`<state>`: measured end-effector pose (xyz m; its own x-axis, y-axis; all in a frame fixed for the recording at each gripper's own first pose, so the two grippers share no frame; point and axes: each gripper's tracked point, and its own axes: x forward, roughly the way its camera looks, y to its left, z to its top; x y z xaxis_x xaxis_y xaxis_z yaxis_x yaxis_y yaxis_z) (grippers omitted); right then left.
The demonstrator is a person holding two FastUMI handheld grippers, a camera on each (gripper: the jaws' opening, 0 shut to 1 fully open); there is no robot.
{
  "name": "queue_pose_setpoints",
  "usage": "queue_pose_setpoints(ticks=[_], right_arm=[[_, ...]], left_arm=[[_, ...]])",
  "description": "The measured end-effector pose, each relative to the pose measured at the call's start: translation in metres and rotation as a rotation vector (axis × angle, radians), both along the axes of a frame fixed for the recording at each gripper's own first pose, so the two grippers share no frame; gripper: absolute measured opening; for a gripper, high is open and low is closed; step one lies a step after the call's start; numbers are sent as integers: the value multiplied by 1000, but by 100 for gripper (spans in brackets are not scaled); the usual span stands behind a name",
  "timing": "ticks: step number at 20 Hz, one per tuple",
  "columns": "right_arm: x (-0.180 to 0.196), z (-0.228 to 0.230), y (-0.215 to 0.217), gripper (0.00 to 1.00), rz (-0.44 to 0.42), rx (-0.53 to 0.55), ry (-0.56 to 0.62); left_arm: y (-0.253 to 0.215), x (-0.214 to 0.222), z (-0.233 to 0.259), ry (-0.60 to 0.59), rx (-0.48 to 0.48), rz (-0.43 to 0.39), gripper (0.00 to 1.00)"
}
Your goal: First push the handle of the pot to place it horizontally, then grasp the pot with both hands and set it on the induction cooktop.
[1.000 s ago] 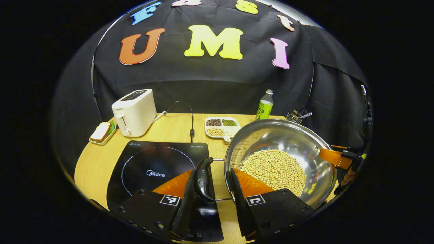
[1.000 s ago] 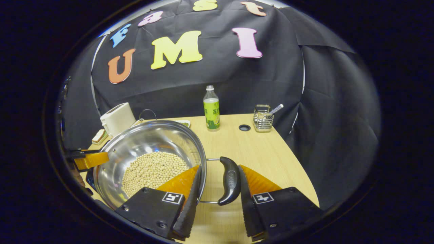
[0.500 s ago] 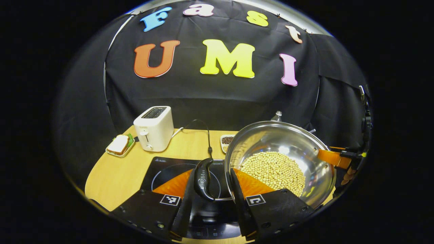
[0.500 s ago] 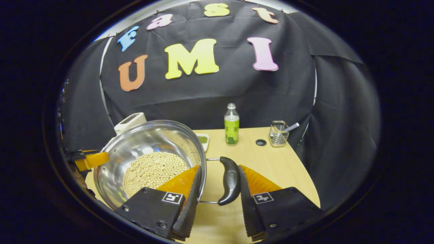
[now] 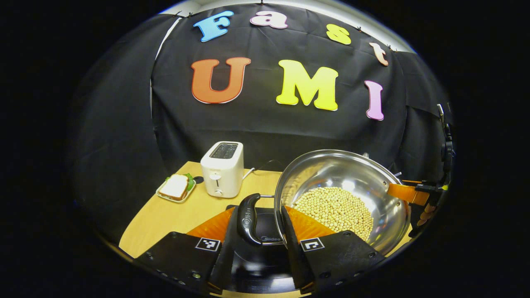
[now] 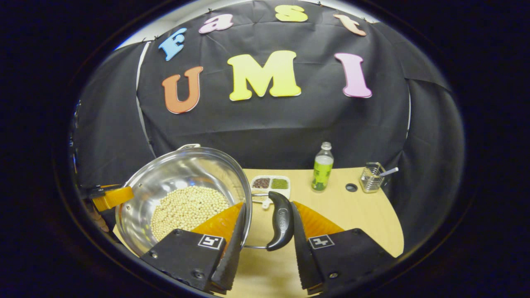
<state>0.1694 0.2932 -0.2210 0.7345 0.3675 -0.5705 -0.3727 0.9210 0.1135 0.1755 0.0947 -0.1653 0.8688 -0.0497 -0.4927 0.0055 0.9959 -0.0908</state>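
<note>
Black cloth wall behind, wooden bench (image 5: 182, 215) below.

Left gripper view, left to right: sandwich on a small tray (image 5: 175, 187) near the bench's far left, white toaster (image 5: 222, 169) just beside it, cord running off to the right. Left tongs (image 5: 257, 244) low in the middle, straddling the pot's left handle (image 5: 249, 218); one finger sits outside the black grip, the other between grip and pot wall. Whether both fingers press the grip: cannot tell. Induction cooktop (image 5: 269, 231) is the dark glass under that handle, seen between the fingers. Steel pot (image 5: 343, 169) right of centre, soybeans (image 5: 336, 209) heaped in its bottom. Can't tell if the base touches the cooktop. Far right, the other tongs reach the opposite rim.

Right gripper view, left to right: the other tongs at the far-left rim, then the pot (image 6: 182, 169) with beans (image 6: 188, 209). Right tongs (image 6: 265, 248) straddle the right handle (image 6: 282, 221) the same way; contact on both sides not resolvable. Behind: divided dish of beans (image 6: 271, 185), green-labelled bottle (image 6: 322, 167), bench hole (image 6: 351, 187), wire holder (image 6: 372, 177) with a utensil, far right.
</note>
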Motion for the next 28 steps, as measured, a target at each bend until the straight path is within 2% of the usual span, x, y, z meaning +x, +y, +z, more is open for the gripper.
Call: queue_pose_setpoints(ticks=[6,11,20,28], right_arm=[[5,-11,57,60,45,5,28],[9,-42,84,61,53,-23,72],[10,-105,101,60,51,-68,158],[6,-140,96,60,32,-88,198]], left_arm=[[48,14,-5,2,10,57,55],[66,27,-41,62,-14,84,55],[79,31,-103,161,-31,93,55],[74,30,-137,212,-31,77,55]])
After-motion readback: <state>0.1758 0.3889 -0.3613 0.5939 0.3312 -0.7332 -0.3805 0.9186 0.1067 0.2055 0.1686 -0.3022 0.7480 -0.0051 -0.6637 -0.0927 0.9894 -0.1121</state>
